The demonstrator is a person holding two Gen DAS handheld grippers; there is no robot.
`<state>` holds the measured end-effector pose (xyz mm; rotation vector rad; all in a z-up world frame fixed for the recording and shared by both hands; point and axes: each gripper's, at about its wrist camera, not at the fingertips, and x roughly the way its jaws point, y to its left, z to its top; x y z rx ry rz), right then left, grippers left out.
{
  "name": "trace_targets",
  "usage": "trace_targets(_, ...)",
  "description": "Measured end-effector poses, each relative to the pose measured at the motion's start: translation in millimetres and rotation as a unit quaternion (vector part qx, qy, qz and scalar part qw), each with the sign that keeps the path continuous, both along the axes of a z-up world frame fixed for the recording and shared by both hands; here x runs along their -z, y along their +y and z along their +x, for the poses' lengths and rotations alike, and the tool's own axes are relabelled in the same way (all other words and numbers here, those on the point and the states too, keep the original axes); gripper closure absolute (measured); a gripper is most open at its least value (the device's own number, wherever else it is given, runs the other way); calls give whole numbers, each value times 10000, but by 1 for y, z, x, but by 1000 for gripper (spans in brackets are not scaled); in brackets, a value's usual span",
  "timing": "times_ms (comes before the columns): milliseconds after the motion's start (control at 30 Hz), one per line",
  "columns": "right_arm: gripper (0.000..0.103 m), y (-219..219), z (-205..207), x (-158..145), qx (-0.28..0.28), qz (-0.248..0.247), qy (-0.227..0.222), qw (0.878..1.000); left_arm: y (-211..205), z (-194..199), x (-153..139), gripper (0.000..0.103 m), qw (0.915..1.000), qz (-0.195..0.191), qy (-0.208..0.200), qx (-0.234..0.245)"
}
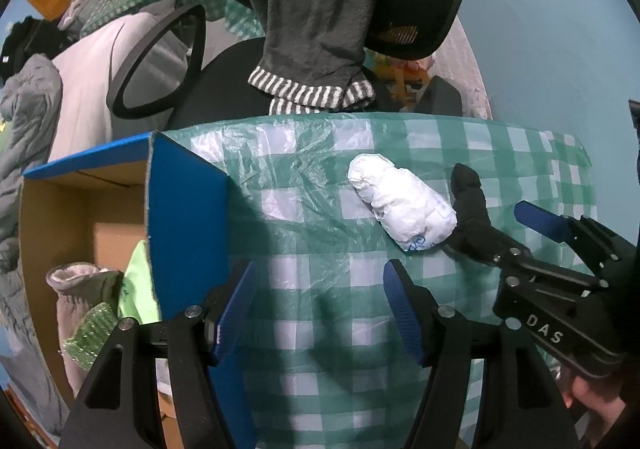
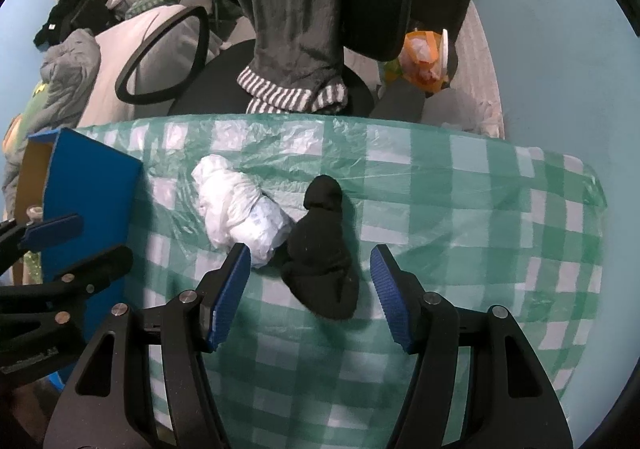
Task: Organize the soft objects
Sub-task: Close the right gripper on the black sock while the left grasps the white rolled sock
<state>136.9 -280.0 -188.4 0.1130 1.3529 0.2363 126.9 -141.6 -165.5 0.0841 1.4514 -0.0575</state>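
A white crumpled soft bundle lies on the green checked table cover, touching a black sock on its right. In the right wrist view the bundle and the sock lie side by side. My right gripper is open, its fingers on either side of the sock's near end, low over the table. My left gripper is open and empty over the cover, next to a blue cardboard box. The box holds a green cloth and other soft items.
An office chair with a grey striped-cuff garment draped on it stands behind the table. Bedding lies at the left. The table's far edge and right edge are near. An orange bag sits behind the table.
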Motion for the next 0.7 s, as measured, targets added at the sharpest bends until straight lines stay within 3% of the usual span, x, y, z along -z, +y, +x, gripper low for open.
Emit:
trace_targets(433, 42, -6, -4, 22, -162, -246, 195, 9994, -6, 9, 10, 34, 9997, -144, 143, -95)
trace_targets(500, 61, -7, -4, 21, -177, -238, 181, 9994, -8, 10, 11, 28, 9997, -187, 144, -96)
trace_targets(700, 75, -15, -6, 13, -141, -291, -34, 9995, -16, 16, 15, 26, 9990, -370, 211, -143)
